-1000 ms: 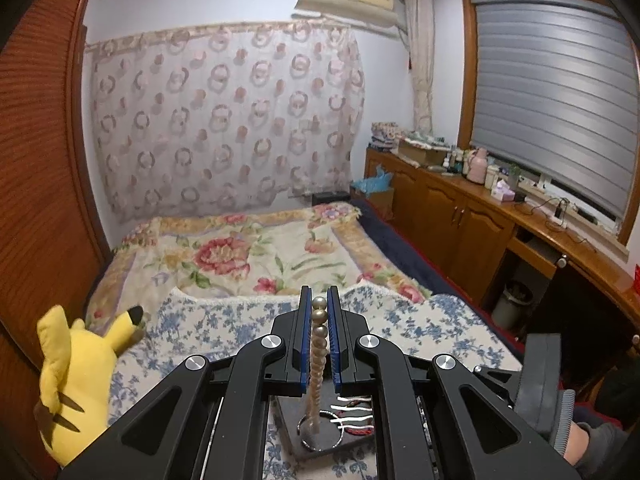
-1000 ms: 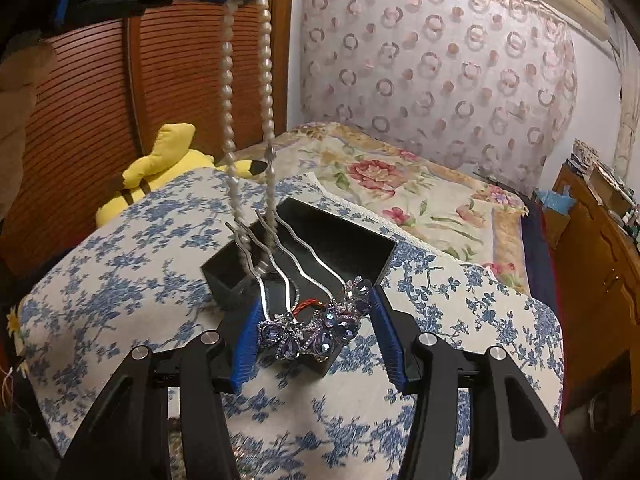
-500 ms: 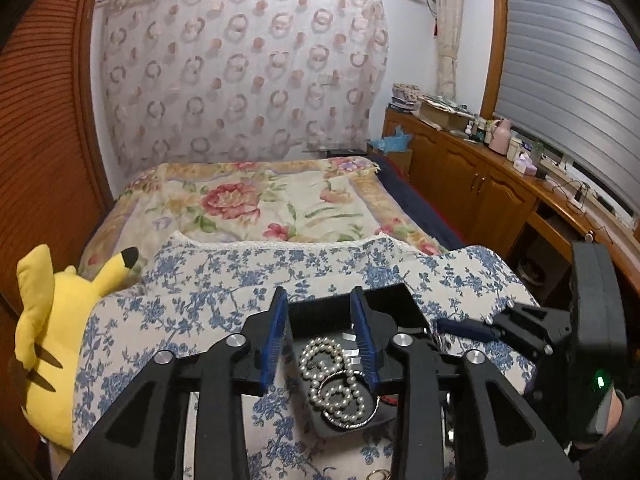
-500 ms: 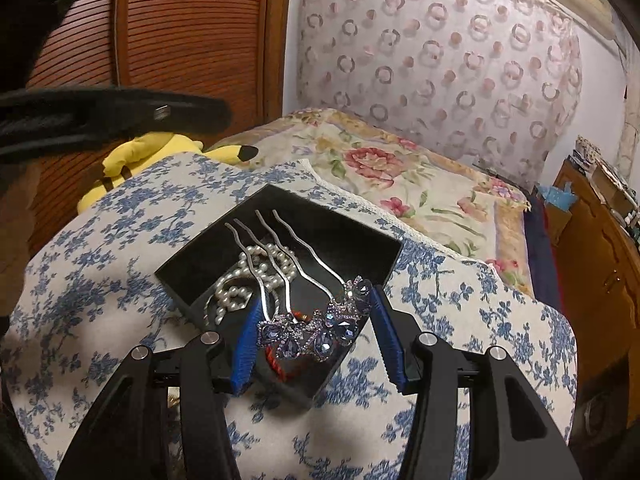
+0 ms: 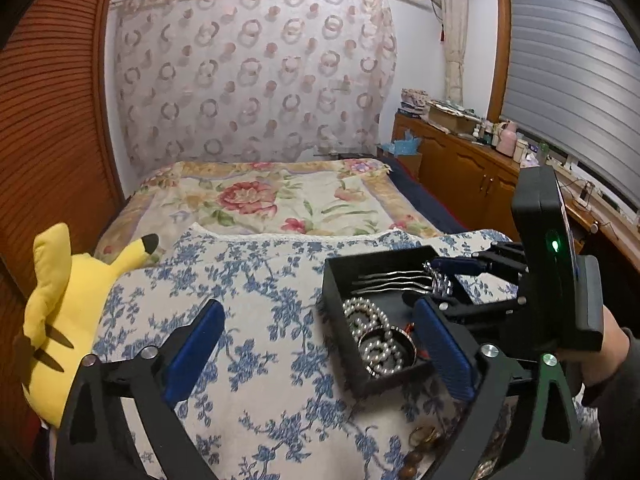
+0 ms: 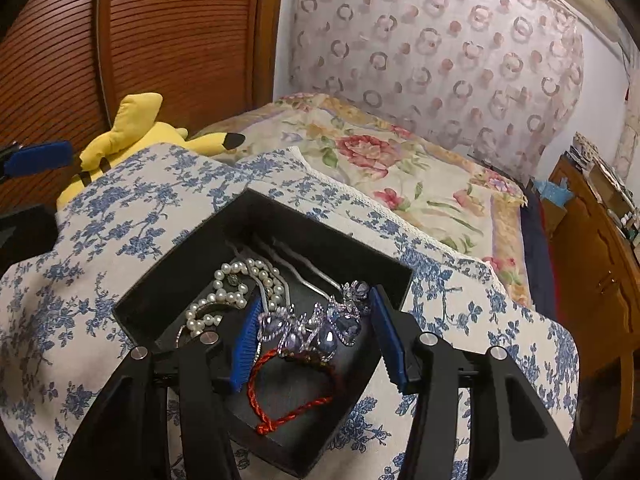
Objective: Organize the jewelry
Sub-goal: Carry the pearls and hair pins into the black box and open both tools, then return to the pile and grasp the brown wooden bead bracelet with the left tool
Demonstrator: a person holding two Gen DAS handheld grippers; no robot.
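Observation:
A black open jewelry box (image 6: 192, 248) (image 5: 334, 280) sits on a blue-flowered cloth. In it lie a pearl necklace (image 6: 230, 294) (image 5: 370, 328), a red cord bracelet (image 6: 280, 412) and a purple jewelled hair comb (image 6: 316, 326) (image 5: 400, 282) with wavy silver prongs. My right gripper (image 6: 314, 344) reaches into the box and its blue pads sit on both sides of the comb's jewelled head. My left gripper (image 5: 320, 354) is wide open and empty, over the cloth at the box's left side.
A yellow plush toy (image 5: 60, 300) (image 6: 132, 136) lies at the cloth's left edge beside a wooden slatted door (image 6: 160, 32). More small jewelry (image 5: 424, 436) lies on the cloth near the left gripper. A floral bedspread (image 5: 280, 200) lies beyond, wooden cabinets (image 5: 472, 176) to the right.
My left gripper lowered the pearl necklace into the box, let it go, opened wide and shifted left. My right gripper brought the hair comb down into the box.

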